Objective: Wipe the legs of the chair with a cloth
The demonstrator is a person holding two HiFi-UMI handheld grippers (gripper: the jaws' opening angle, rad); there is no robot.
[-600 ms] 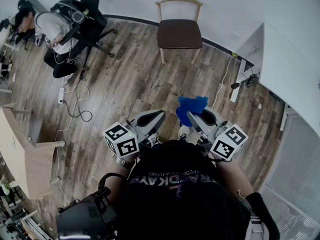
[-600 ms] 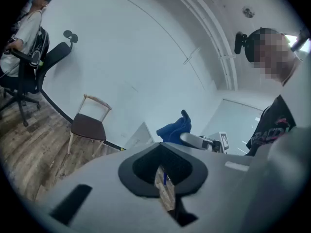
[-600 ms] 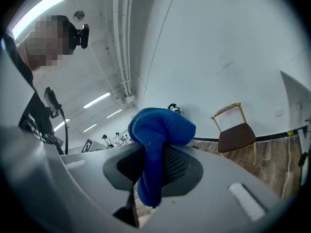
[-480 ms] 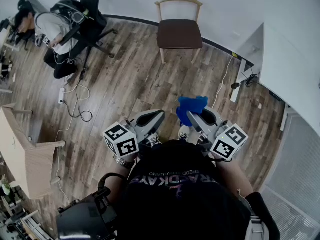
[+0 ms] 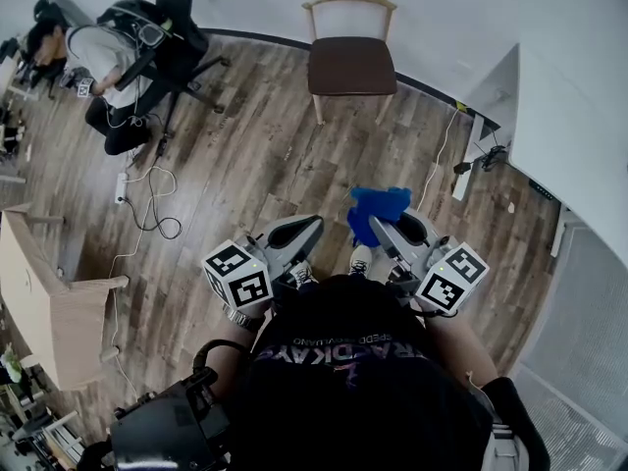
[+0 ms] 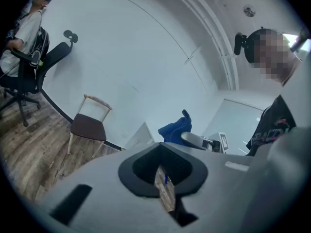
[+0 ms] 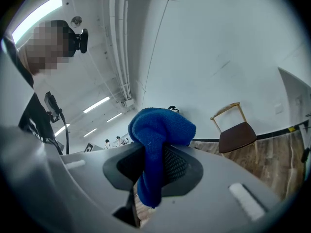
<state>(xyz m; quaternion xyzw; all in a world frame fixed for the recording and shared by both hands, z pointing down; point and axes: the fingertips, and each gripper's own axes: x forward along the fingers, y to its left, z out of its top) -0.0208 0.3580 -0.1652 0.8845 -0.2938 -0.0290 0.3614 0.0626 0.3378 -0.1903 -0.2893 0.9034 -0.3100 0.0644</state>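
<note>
A wooden chair (image 5: pixel 351 52) with a dark brown seat stands against the far wall; it also shows small in the left gripper view as the chair (image 6: pixel 89 124) and in the right gripper view as the chair (image 7: pixel 235 130). My right gripper (image 5: pixel 378 226) is shut on a blue cloth (image 5: pixel 376 210), which bunches above its jaws as the blue cloth (image 7: pixel 158 144). My left gripper (image 5: pixel 292 235) is shut with nothing in it (image 6: pixel 164 178). Both grippers are held close to the person's chest, well short of the chair.
A seated person (image 5: pixel 103 52) on a black office chair (image 5: pixel 182 42) is at the far left. A cable (image 5: pixel 147 199) and power strip lie on the wood floor. A white desk (image 5: pixel 564 126) fills the right side, a wooden table (image 5: pixel 49 302) the left.
The blue cloth and right gripper have shifted very slightly forward. The seated person has moved a little; the rest holds still.
</note>
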